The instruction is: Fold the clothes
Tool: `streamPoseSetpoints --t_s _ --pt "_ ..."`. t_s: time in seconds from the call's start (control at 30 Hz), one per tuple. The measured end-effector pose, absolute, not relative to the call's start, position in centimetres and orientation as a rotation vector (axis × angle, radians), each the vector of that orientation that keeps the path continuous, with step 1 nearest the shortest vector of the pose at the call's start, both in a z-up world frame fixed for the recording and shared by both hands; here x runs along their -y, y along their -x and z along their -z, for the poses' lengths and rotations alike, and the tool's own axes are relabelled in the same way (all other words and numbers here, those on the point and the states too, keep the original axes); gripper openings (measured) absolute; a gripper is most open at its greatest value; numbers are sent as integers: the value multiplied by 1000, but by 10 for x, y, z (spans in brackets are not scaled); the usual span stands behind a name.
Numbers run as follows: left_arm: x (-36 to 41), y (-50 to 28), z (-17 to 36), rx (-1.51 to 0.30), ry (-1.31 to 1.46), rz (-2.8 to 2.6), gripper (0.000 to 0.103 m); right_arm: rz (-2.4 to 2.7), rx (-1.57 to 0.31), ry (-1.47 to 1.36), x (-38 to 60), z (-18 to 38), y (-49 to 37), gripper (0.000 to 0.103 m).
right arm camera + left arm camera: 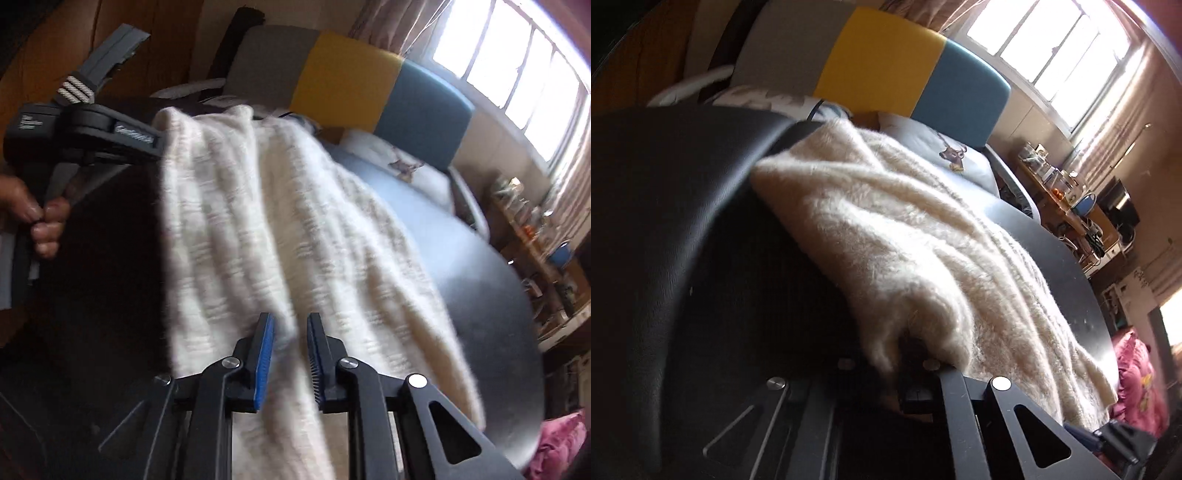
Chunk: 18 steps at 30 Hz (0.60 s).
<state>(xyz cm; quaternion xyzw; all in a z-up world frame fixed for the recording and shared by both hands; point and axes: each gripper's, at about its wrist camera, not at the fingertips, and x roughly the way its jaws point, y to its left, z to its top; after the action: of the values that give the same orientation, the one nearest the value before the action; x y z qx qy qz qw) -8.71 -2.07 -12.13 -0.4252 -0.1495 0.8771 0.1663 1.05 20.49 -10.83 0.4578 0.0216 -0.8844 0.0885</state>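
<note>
In the right wrist view a hand [40, 218] at the far left grips the handle of the left gripper [157, 146], whose black fingers reach the upper left corner of the cream sweater [280, 229]. The left wrist view shows that gripper [908, 354] close up: its fingertips are buried in a bunched fold of the fuzzy knit, clenched on the fabric as far as can be seen. The sweater is thick, shaggy and ribbed in long soft ridges, lying slantwise across the dark round counter [491, 295] — matte black, smooth, with a curved rim. Left of the cloth the counter is bare and in shadow; to the right a wide bare arc runs to the rim. The right gripper [290, 336] hovers at the sweater's near edge, its blue-padded fingers [264, 354] spread apart with knit showing between them, holding nothing. Beyond stands a grey, yellow and blue headboard [351, 70], and a bright window [517, 66] at the far right.
</note>
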Motion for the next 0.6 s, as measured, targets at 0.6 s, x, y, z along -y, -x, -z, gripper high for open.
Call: streamPoseSetpoints --t_s 0.6 --pt "-36 121 50 306 1096 -2318 7 2678 -188 -1382 -209 104 -9 34"
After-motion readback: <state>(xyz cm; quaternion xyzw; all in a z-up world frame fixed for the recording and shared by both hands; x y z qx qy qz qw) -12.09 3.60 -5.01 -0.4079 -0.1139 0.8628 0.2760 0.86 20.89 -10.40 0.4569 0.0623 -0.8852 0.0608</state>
